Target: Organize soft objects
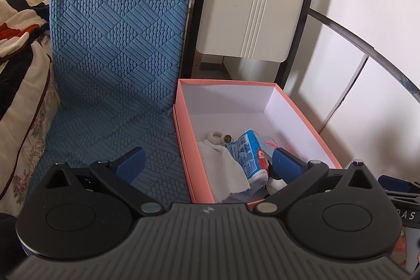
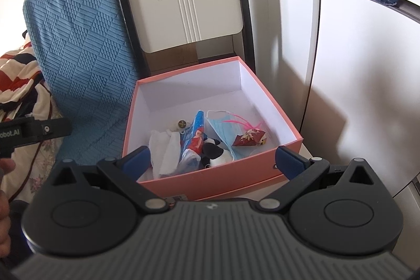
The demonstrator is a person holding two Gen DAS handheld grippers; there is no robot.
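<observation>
A pink box [image 1: 183, 138] [image 2: 131, 117] with a white inside stands next to a blue textured cushion [image 1: 118, 43] [image 2: 78, 49]. In the box lie a white cloth [image 1: 225, 169] [image 2: 164, 148], a blue tissue pack [image 1: 248, 151] [image 2: 195, 135], a black-and-white plush [image 2: 216, 152], a blue face mask [image 2: 221, 125] and a red charm with pink tassel [image 2: 249, 137]. My left gripper [image 1: 208, 164] is open and empty over the box's near left corner. My right gripper [image 2: 214, 162] is open and empty above the box's near edge. The right gripper's side shows at the left view's edge [image 1: 396, 185].
A beige folding chair [image 1: 252, 9] [image 2: 189, 1] leans behind the box. A patterned quilt [image 1: 18, 30] [image 2: 18, 75] lies at the left. White cabinet panels [image 1: 367, 101] [image 2: 354, 70] stand at the right. The left gripper's body [image 2: 31, 131] is at the left edge.
</observation>
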